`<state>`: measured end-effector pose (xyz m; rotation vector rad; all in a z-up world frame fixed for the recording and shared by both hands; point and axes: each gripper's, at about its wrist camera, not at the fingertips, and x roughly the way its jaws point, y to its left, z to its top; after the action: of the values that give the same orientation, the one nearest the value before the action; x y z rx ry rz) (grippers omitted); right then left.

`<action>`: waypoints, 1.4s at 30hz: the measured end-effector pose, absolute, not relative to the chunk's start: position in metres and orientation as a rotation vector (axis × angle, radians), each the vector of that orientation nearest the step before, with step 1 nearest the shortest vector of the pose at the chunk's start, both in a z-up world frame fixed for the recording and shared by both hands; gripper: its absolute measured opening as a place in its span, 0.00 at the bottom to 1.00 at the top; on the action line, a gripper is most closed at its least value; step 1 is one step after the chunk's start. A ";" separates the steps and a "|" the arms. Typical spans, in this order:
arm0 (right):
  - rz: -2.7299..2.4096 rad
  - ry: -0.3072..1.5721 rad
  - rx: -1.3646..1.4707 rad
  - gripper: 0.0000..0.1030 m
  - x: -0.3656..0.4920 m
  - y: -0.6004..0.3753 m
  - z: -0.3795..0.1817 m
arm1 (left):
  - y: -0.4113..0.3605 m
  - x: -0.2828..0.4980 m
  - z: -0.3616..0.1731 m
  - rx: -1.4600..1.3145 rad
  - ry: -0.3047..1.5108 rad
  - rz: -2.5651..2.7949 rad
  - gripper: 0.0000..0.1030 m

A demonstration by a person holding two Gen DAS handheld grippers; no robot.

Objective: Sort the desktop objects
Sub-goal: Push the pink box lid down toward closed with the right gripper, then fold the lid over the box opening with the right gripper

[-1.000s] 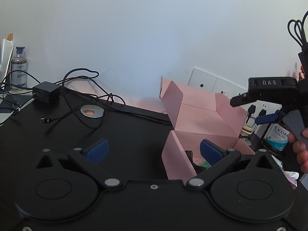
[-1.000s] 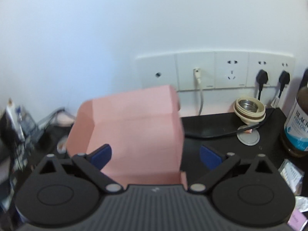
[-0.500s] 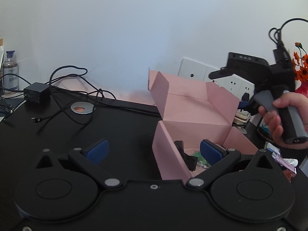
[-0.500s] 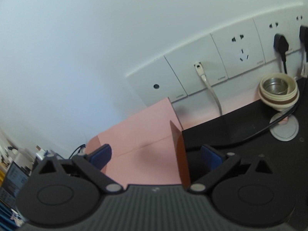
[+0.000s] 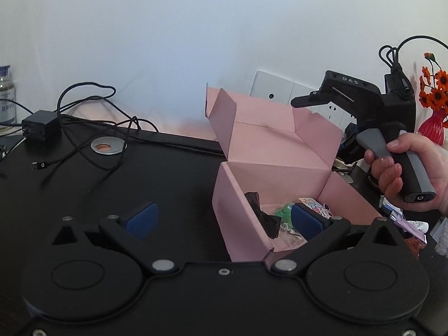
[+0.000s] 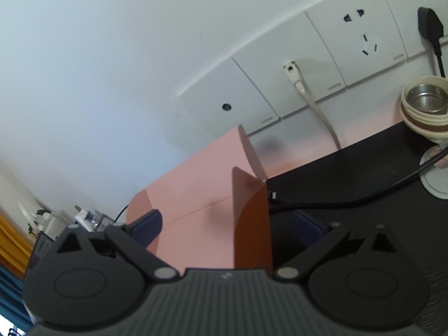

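Both grippers open-fingered: left gripper [image 5: 224,218], right gripper [image 6: 228,224] at pink box [image 5: 268,151].

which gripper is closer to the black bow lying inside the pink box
Left. The left gripper, open, straddles the pink box's near wall, one finger just beside the black bow. The right gripper, open, sits up at a raised side flap, farther from it.

1. The pink cardboard box [image 5: 268,151] stands on the black table [image 5: 168,179] with its lid and side flaps raised open.
2. A black lace bow [image 5: 261,212] lies inside against the left wall.
3. A green item [image 5: 285,208] and a cartoon-printed card [image 5: 315,205] lie beside it.
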<state>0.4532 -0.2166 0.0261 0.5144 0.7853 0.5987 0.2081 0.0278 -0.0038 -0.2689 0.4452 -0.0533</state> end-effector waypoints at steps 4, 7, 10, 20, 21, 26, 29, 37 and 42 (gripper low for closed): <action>0.645 0.773 0.514 0.96 0.451 -0.213 0.033 | 0.027 0.209 -0.005 -0.269 0.450 -0.060 1.00; 0.655 0.752 0.503 0.96 0.446 -0.210 0.041 | 0.024 0.210 -0.006 -0.259 0.451 -0.070 1.00; 0.676 0.726 0.501 0.96 0.439 -0.212 0.050 | 0.022 0.210 -0.006 -0.250 0.451 -0.081 1.00; 0.713 0.676 0.423 0.97 0.414 -0.210 0.065 | 0.015 0.206 -0.006 -0.220 0.451 -0.124 1.00; 0.706 0.676 0.411 0.97 0.415 -0.208 0.064 | 0.015 0.206 -0.006 -0.218 0.448 -0.123 1.00; 0.669 0.725 0.433 0.97 0.433 -0.202 0.047 | 0.016 0.206 -0.005 -0.214 0.441 -0.117 1.00; 0.666 0.778 0.473 0.97 0.452 -0.200 0.031 | 0.015 0.207 -0.005 -0.213 0.442 -0.121 1.00; 0.768 0.836 0.589 0.97 0.477 -0.192 0.006 | 0.009 0.207 -0.007 -0.193 0.451 -0.154 1.00; 0.806 0.806 0.581 0.97 0.472 -0.187 0.018 | 0.006 0.206 -0.008 -0.186 0.446 -0.161 1.00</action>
<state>0.4715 -0.1873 0.0177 0.5813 0.8065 0.8062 0.2058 0.0064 -0.0085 -0.1859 0.4462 -0.1606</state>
